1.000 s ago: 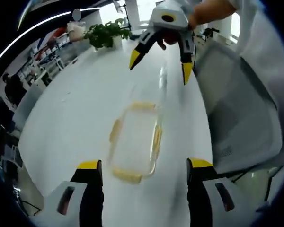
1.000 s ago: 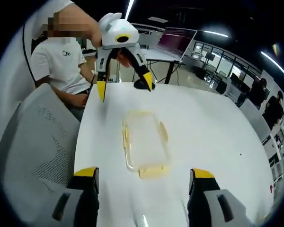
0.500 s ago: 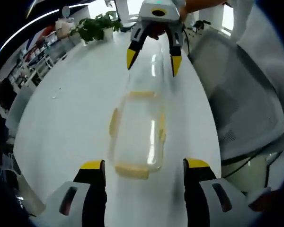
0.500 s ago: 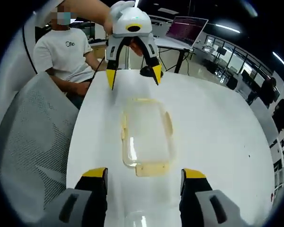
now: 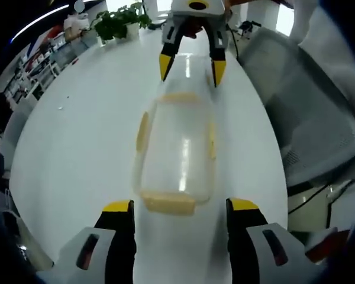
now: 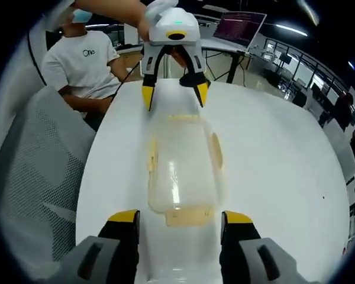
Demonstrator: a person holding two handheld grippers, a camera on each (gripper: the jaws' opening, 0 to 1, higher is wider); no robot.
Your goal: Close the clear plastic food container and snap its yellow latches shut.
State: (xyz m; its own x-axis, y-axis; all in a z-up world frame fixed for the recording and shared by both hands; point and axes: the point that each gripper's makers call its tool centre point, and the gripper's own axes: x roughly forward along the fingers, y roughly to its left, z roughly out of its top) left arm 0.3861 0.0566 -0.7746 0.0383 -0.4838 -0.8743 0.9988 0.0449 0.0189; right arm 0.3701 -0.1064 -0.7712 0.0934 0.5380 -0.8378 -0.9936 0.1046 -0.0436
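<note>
Lid sits on the container [image 5: 176, 155] mid-frame, yellow latches [image 5: 168, 202] unsnapped, left gripper [image 5: 178, 214] and right gripper [image 6: 177, 220] fingers spread open.

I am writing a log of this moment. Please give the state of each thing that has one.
Container: on the white table, lid on.
Yellow latches: flared outward, not snapped.
Left claw: open, at one end.
Right claw: open, at the other end.
Laptop: open.
</note>
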